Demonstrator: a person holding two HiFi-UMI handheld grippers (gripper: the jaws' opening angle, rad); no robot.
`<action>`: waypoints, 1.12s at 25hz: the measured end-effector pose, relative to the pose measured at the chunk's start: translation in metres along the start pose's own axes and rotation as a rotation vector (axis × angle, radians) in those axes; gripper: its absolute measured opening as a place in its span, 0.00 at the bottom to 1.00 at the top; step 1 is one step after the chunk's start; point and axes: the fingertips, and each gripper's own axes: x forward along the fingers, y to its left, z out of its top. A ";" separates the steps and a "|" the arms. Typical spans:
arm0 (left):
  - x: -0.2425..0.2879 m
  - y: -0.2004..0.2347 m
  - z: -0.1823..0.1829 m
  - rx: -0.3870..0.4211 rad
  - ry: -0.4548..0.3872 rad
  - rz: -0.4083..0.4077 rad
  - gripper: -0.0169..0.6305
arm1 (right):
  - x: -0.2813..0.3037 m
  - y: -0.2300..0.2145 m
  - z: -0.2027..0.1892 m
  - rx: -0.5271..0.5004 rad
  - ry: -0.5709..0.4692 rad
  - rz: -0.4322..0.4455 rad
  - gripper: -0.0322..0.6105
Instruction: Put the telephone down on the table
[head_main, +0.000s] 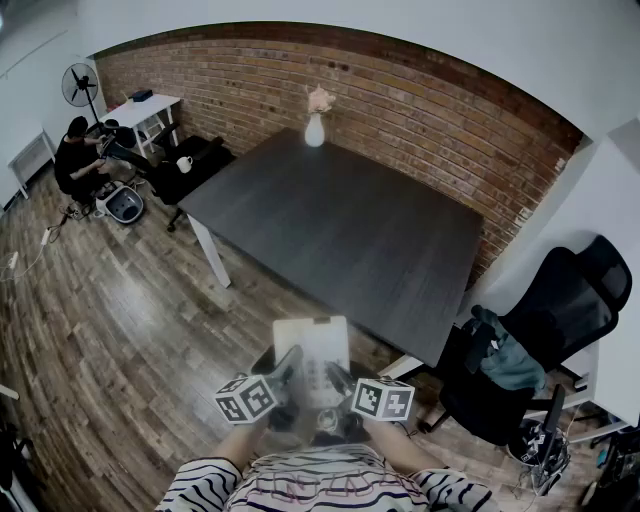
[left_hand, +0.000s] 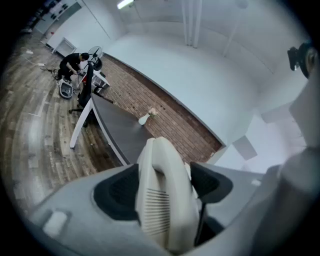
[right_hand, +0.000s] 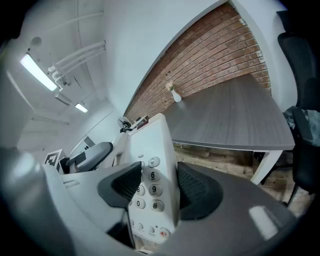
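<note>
A white desk telephone (head_main: 312, 345) hangs in the air in front of me, short of the dark table (head_main: 340, 225). My left gripper (head_main: 287, 368) is shut on its left side. In the left gripper view the black pads (left_hand: 117, 192) press on the cream handset (left_hand: 160, 195). My right gripper (head_main: 337, 377) is shut on the right side. In the right gripper view its pads (right_hand: 197, 187) clamp the base beside the number keys (right_hand: 150, 182). The near part of the telephone is hidden behind the marker cubes.
A white vase (head_main: 315, 130) with a flower stands at the table's far edge, by the brick wall. A black office chair (head_main: 545, 330) with clothing on it stands right of the table. A person (head_main: 78, 160) crouches by a fan and a small white table at the far left.
</note>
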 end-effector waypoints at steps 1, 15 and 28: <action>0.005 0.001 0.000 -0.002 0.001 0.002 0.52 | 0.002 -0.003 0.003 0.001 0.002 0.000 0.38; 0.094 0.010 0.032 -0.004 -0.028 0.023 0.52 | 0.052 -0.044 0.080 -0.006 0.020 0.033 0.38; 0.138 0.042 0.061 -0.024 -0.020 0.034 0.52 | 0.103 -0.052 0.113 0.002 0.042 0.027 0.38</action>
